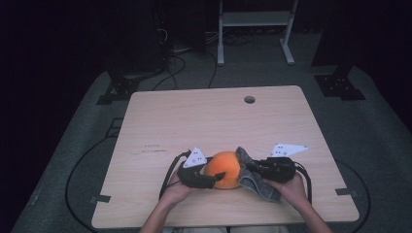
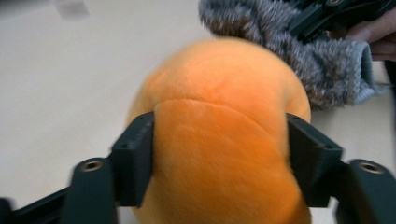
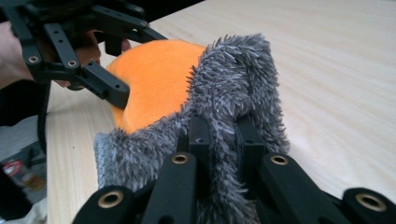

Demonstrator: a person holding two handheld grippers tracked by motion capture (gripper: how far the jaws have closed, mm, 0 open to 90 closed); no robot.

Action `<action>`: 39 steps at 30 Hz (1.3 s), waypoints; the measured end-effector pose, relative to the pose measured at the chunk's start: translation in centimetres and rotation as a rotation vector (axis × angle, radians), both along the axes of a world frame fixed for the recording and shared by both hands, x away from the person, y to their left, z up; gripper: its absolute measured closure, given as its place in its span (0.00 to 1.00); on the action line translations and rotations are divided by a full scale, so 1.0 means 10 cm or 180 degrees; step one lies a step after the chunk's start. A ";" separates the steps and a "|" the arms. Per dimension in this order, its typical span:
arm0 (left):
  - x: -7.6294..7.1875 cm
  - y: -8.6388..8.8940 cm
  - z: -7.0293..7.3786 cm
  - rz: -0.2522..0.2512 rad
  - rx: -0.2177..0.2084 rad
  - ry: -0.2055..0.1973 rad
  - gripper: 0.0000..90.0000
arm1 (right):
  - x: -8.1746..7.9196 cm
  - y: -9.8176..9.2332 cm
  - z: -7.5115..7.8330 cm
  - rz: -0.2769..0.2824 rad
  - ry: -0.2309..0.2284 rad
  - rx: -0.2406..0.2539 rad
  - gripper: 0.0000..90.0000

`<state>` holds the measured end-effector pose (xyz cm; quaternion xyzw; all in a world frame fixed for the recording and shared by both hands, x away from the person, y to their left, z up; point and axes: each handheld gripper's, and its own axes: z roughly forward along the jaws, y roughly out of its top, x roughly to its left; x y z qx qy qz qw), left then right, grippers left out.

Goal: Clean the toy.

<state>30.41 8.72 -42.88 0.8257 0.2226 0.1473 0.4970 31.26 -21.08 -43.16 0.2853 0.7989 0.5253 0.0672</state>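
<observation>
Dark surroundings frame a pale wooden tabletop (image 1: 160, 121), where an orange plush ball (image 1: 223, 167) sits near the front edge, clamped at its sides by the left hand-held gripper (image 1: 206, 180). The right hand-held gripper (image 1: 255, 167), jaws nearly closed, pinches a grey fuzzy sock (image 1: 252, 179) against the ball. Judged step: sleeving the ball; brace it firmly and draw the cuff over evenly.

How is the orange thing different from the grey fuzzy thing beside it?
The orange plush is smooth, short-piled and rounded; the grey cloth is shaggy, long-fibred and limp. The left gripper spans the plush with jaws wide apart; the right gripper pinches a fold of cloth with jaws nearly together. Both are soft, touching, and held.
</observation>
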 end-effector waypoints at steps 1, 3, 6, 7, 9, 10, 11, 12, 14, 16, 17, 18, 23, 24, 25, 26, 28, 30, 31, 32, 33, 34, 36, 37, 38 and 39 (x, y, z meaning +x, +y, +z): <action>-0.02 -0.02 0.02 0.0021 0.0050 -0.0142 0.39 | -0.02 -0.02 0.04 -0.0024 -0.0061 0.0025 0.89; -0.04 -0.09 0.01 -0.0024 0.0195 -0.0407 0.38 | -0.06 0.00 0.14 0.0041 -0.0182 0.0173 0.89; -0.04 -0.13 -0.02 -0.0178 0.0206 -0.0457 0.33 | -0.09 0.10 0.20 0.0183 -0.0275 0.0242 0.89; -0.02 -0.11 -0.02 -0.0225 0.0152 -0.0286 0.21 | -0.12 0.26 0.19 0.0260 -0.0328 0.0052 0.89; 0.04 -0.02 -0.02 -0.0139 -0.0033 -0.0024 0.15 | -0.10 0.32 0.14 0.0303 -0.0256 0.0076 0.89; 0.04 -0.02 -0.02 -0.0139 -0.0033 -0.0024 0.18 | -0.09 0.33 0.13 0.0301 -0.0251 0.0089 0.89; 0.06 0.06 -0.07 -0.0065 -0.0102 0.0045 0.24 | -0.09 0.32 0.13 0.0279 -0.0277 0.0045 0.89; 0.06 0.09 -0.09 -0.0062 -0.0065 0.0050 0.25 | -0.09 0.31 0.13 0.0245 -0.0277 -0.0001 0.89; 0.07 0.13 -0.11 -0.0064 -0.0050 0.0056 0.25 | -0.07 0.25 0.08 0.0143 -0.0216 -0.0104 0.89; 0.06 0.14 -0.11 -0.0074 -0.0023 0.0038 0.25 | -0.05 0.21 0.04 0.0088 -0.0175 -0.0152 0.89; 0.06 0.13 -0.12 -0.0095 -0.0029 0.0034 0.25 | -0.03 0.17 0.01 0.0047 -0.0103 -0.0156 0.89; 0.04 0.10 -0.12 -0.0134 -0.0016 0.0003 0.25 | -0.01 0.13 0.01 0.0027 -0.0039 -0.0151 0.89; -0.01 0.03 -0.10 -0.0236 0.0105 -0.0147 0.27 | -0.12 0.26 0.16 0.0169 -0.0277 -0.0060 0.89; -0.01 0.03 -0.10 -0.0236 0.0105 -0.0147 0.27 | -0.14 0.31 0.19 0.0218 -0.0326 -0.0058 0.89; -0.03 0.01 -0.09 -0.0277 0.0207 -0.0220 0.27 | -0.14 0.35 0.19 0.0265 -0.0362 -0.0059 0.89; -0.03 0.01 -0.09 -0.0277 0.0207 -0.0220 0.28 | -0.15 0.38 0.19 0.0277 -0.0383 -0.0084 0.89; -0.02 0.04 -0.09 -0.0282 0.0209 -0.0192 0.29 | -0.14 0.39 0.17 0.0274 -0.0380 -0.0093 0.89; 0.02 0.11 -0.12 -0.0237 0.0125 -0.0067 0.30 | -0.06 0.28 0.10 0.0143 -0.0269 -0.0077 0.89; 0.04 0.14 -0.13 -0.0212 0.0092 -0.0027 0.30 | -0.02 0.23 0.07 0.0067 -0.0224 -0.0102 0.89; 0.04 0.14 -0.13 -0.0212 0.0092 -0.0027 0.29 | -0.02 0.23 0.07 0.0067 -0.0224 -0.0102 0.89; 0.05 0.17 -0.14 -0.0189 0.0048 0.0024 0.29 | 0.01 0.16 0.03 -0.0004 -0.0133 -0.0083 0.89; 0.06 0.18 -0.14 -0.0170 0.0041 0.0057 0.29 | 0.05 0.09 -0.03 -0.0063 0.0007 -0.0054 0.89; 0.07 0.19 -0.14 -0.0137 0.0022 0.0073 0.26 | 0.08 0.02 -0.10 -0.0121 0.0098 -0.0078 0.89; 0.06 0.18 -0.14 -0.0140 0.0038 0.0055 0.26 | 0.07 -0.01 -0.10 -0.0138 0.0089 -0.0090 0.89; 0.06 0.18 -0.14 -0.0137 0.0044 0.0047 0.26 | 0.07 -0.01 -0.10 -0.0138 0.0089 -0.0090 0.89; 0.06 0.18 -0.14 -0.0137 0.0035 0.0048 0.26 | 0.03 0.02 -0.05 -0.0109 -0.0005 -0.0068 0.89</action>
